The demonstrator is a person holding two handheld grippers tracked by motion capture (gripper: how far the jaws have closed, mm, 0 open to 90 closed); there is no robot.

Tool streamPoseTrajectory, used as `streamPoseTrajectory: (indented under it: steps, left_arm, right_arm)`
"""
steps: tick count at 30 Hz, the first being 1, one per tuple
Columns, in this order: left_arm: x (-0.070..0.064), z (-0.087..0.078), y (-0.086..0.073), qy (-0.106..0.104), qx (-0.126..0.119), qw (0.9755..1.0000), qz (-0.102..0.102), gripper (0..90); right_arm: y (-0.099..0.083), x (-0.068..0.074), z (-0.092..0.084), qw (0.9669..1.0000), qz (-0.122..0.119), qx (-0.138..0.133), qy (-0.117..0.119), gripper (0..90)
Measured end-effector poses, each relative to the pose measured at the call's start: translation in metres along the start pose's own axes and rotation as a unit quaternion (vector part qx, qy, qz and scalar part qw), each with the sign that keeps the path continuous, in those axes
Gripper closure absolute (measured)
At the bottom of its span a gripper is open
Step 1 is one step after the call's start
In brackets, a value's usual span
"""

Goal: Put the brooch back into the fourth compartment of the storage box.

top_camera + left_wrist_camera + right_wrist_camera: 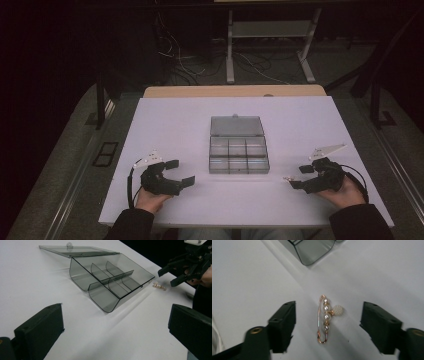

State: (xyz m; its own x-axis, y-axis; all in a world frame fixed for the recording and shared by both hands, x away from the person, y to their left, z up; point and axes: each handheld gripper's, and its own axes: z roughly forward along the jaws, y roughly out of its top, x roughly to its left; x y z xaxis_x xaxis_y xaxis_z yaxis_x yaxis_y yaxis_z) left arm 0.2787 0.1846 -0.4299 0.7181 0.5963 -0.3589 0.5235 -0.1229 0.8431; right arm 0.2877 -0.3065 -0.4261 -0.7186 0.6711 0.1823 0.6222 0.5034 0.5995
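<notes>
A gold safety-pin brooch [325, 318] with several pearls and a beaded charm lies flat on the white table [175, 125]. In the right gripper view, my right gripper [329, 322] stands open with a jaw on either side of the brooch, neither pad touching it. From above, the brooch [287, 178] is a small glint just left of the right gripper [298, 176]. A smoky clear compartment box [239, 171] sits mid-table, its lid [236, 126] folded back flat. My left gripper [182, 172] rests open and empty, left of the box.
The box [102, 297] has several empty compartments, and its rounded corner [312, 250] lies beyond the brooch. The left gripper view shows the brooch [159, 286] under the right gripper [167, 278]. A wooden strip [235, 91] runs along the far table edge, with cables on the floor behind.
</notes>
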Motion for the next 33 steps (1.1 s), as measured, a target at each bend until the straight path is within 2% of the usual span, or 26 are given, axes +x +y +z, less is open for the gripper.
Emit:
streamPoseTrajectory:
  steps: [5,13,20,29,33]
  left_arm:
    - [0.003,0.001,-0.001,0.001,0.006,1.0000,0.002,0.0]
    - [0.003,0.000,-0.001,0.004,0.002,1.0000,0.002,0.0]
    - [0.003,0.000,-0.001,0.003,0.002,1.0000,0.003,0.0]
    - [0.002,0.000,-0.001,0.003,0.002,1.0000,0.004,0.0]
    - [0.001,0.002,-0.002,0.000,0.006,1.0000,0.005,0.0]
  right_arm:
    - [-0.006,-0.001,0.002,1.0000,0.007,0.006,0.000,46.4]
    - [-0.009,0.001,0.009,0.9998,0.005,0.017,-0.008,63.1]
    - [-0.009,0.003,0.011,0.9996,-0.003,0.019,-0.022,67.9]
    - [-0.008,0.008,0.012,0.9978,-0.024,0.030,-0.055,80.0]
    - [-0.006,0.006,0.011,0.9984,-0.015,0.039,-0.037,80.7]
